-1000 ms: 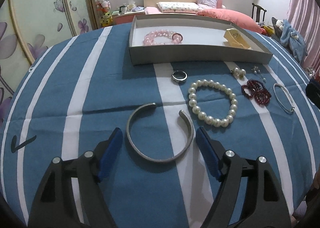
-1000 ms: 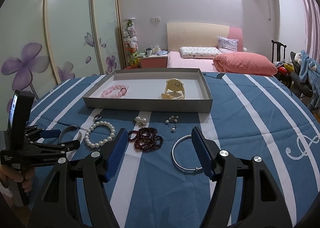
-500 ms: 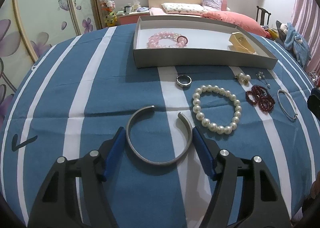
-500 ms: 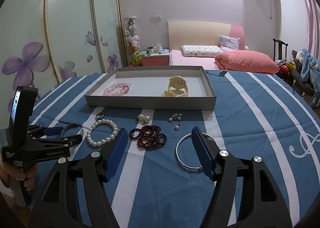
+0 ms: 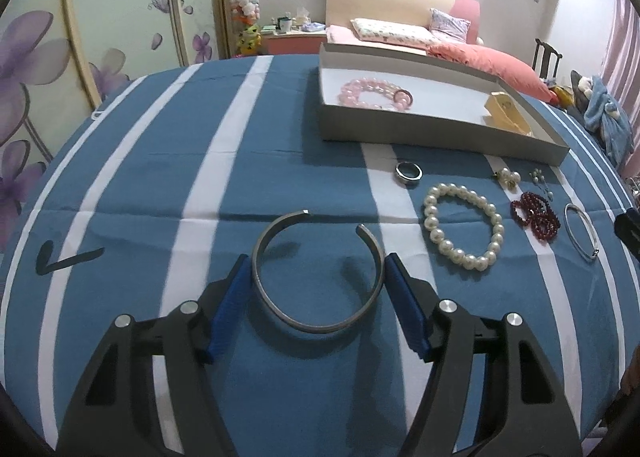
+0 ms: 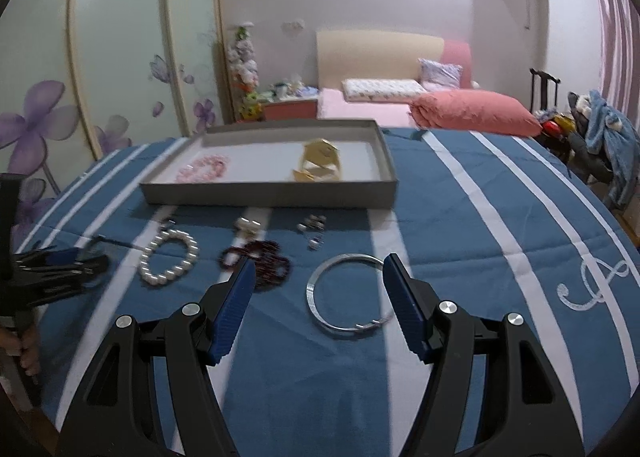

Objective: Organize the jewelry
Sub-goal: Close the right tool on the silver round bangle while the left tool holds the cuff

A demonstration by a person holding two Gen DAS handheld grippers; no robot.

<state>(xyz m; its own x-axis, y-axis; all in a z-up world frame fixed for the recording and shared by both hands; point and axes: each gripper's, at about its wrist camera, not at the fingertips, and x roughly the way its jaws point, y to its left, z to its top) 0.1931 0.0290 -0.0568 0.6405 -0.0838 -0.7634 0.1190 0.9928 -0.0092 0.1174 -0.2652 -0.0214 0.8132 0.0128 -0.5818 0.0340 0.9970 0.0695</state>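
Your left gripper [image 5: 316, 271] clamps the open-ended dull grey metal cuff bangle [image 5: 316, 273], just short of the grey cardboard tray [image 5: 400, 125]. Your right gripper [image 6: 318, 289] hangs open, empty.

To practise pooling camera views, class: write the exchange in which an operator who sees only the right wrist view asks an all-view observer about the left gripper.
Operator: The left gripper is a blur at my edge. What is between its pads?
Observer: An open silver cuff; the left gripper has its blue pads apparently touching both sides of it.
Operator: Which way does the cuff's gap face?
Observer: Toward the grey tray.
Operator: What is the small blur just in front of the tray?
Observer: A silver ring, lying on a white stripe, apart from the pearl bracelet.
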